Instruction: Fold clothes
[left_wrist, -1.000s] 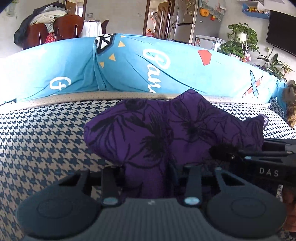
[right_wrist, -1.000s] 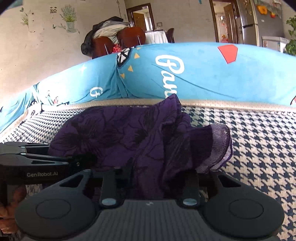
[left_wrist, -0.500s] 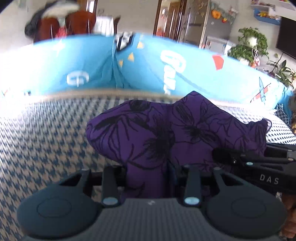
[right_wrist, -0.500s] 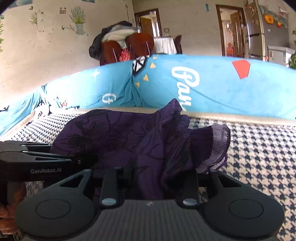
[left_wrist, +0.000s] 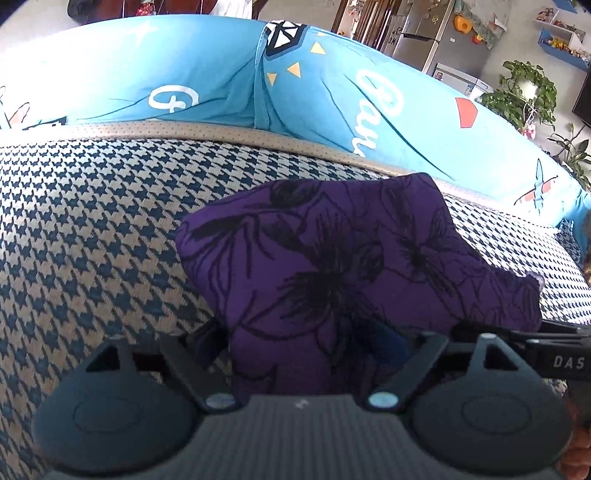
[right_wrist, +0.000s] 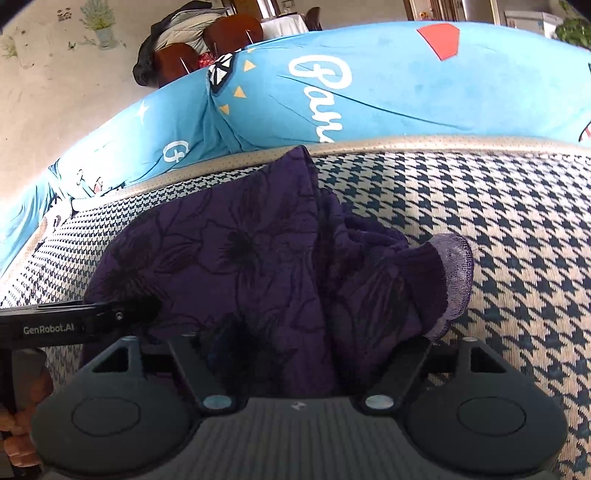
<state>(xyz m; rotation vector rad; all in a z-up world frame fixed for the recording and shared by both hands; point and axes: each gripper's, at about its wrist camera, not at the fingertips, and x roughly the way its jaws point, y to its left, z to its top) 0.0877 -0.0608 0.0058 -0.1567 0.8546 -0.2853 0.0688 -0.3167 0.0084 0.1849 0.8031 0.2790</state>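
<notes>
Purple garment (left_wrist: 354, 266) sits bunched on sofa seat (left_wrist: 92, 229) near back edge. Left gripper (left_wrist: 310, 354) and right gripper (right_wrist: 295, 354) jaws just opening, spread wide, cloth between but unpinched. Risk: loose bundle slumps open, or fabric snags a finger on withdrawal.

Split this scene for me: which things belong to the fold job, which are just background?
Job: purple floral garment, left gripper and right gripper, both just opened, cloth lying between the jaws; houndstooth cushion it lies on.

Background: blue sofa cover, fridge, potted plants, brown chairs.
</notes>
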